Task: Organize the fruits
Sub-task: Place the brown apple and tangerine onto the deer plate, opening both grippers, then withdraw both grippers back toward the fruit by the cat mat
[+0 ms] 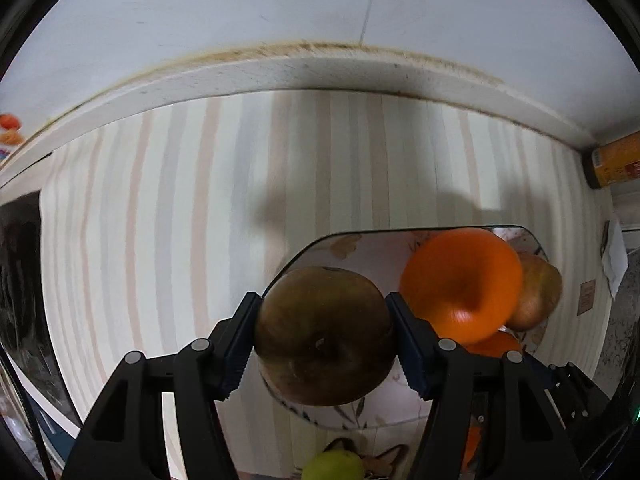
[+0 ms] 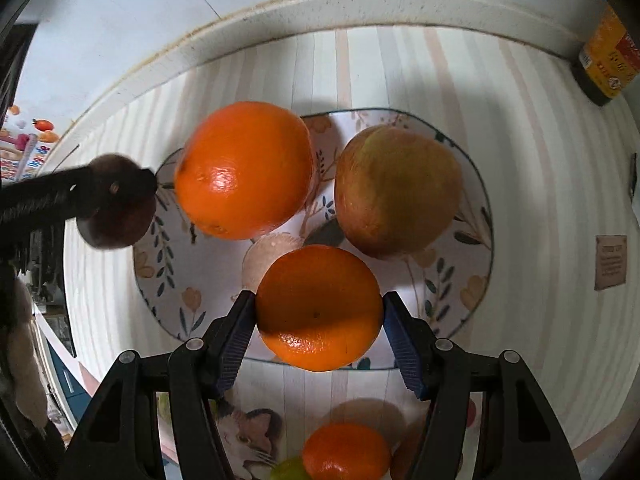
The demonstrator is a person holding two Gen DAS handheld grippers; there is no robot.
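A home kitchen: striped tablecloth (image 2: 520,152), floral plate (image 2: 472,280) of fruit, cartoon stickers (image 2: 28,148) on the wall

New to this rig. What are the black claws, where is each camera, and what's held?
No robot arm here: a person carries a two-finger gripper in each hand, with a fisheye camera on each looking along its fingers. The left camera shows the left gripper clamped on a brown fruit. The right camera shows the right gripper clamped on an orange. Both are above a flowered plate on a striped cloth. On the plate lie another orange and an apple. More fruit sits at the bottom edge, partly hidden.
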